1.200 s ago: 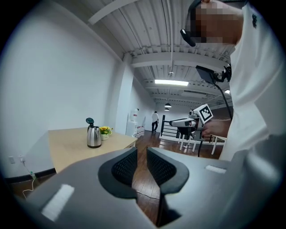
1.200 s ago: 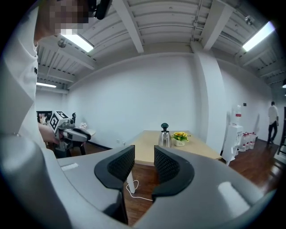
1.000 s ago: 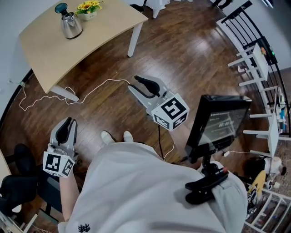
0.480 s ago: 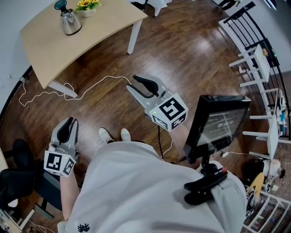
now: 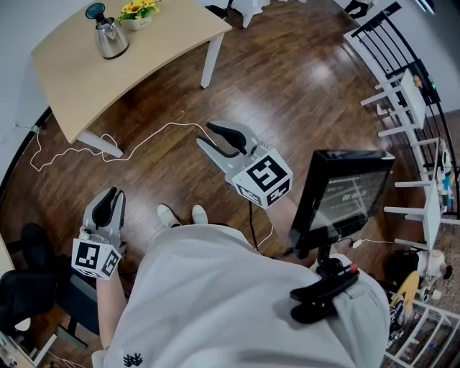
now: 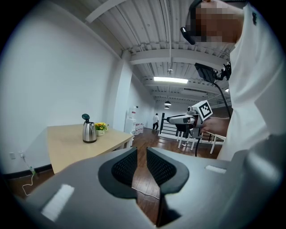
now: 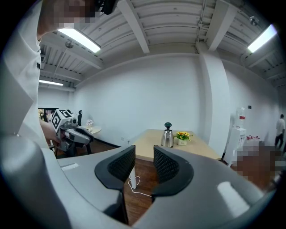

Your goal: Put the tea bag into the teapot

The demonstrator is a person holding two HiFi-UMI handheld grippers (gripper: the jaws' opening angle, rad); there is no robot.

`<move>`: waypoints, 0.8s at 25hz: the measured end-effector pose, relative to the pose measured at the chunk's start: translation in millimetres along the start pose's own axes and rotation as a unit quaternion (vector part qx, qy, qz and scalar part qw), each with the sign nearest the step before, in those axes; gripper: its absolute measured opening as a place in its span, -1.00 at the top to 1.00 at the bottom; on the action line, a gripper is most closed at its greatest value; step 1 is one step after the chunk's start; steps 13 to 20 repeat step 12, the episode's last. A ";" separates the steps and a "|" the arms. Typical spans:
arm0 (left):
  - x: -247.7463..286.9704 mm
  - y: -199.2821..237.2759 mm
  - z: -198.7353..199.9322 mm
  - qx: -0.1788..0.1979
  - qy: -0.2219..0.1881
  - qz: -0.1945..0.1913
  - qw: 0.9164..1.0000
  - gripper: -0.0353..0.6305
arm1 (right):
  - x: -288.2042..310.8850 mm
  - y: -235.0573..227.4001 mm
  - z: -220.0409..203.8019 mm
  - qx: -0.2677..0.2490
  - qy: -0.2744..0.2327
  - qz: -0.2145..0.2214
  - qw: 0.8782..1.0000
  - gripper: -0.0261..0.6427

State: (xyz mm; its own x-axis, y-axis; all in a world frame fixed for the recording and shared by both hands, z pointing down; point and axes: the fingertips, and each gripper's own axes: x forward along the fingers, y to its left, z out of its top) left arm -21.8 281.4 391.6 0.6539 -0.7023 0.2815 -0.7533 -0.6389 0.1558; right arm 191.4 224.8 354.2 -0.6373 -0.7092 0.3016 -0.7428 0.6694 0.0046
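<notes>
A steel teapot with a dark knob stands on the pale wooden table at the far left; it also shows as the teapot in the left gripper view and the teapot in the right gripper view. No tea bag shows in any view. My right gripper is held over the floor, well short of the table, its jaws closing a little with nothing between them. My left gripper hangs low at my left side, jaws a narrow gap apart and empty.
A small pot of yellow flowers sits beside the teapot. A white cable trails over the dark wood floor by the table leg. A monitor on a stand is at my right, white racks beyond it, a black chair at my left.
The right gripper has drifted slightly left and toward the table. The left gripper has hardly moved.
</notes>
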 end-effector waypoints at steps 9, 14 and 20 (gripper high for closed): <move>0.9 9.7 0.7 0.001 0.000 -0.001 1.000 0.77 | 11.1 0.6 1.7 -0.003 0.003 0.000 1.000 0.56; 2.1 13.7 0.8 0.000 0.001 -0.001 1.000 0.77 | 16.1 -0.3 2.8 -0.004 0.004 0.000 1.000 0.57; 2.1 13.7 0.8 0.000 0.001 -0.001 1.000 0.77 | 16.1 -0.3 2.8 -0.004 0.004 0.000 1.000 0.57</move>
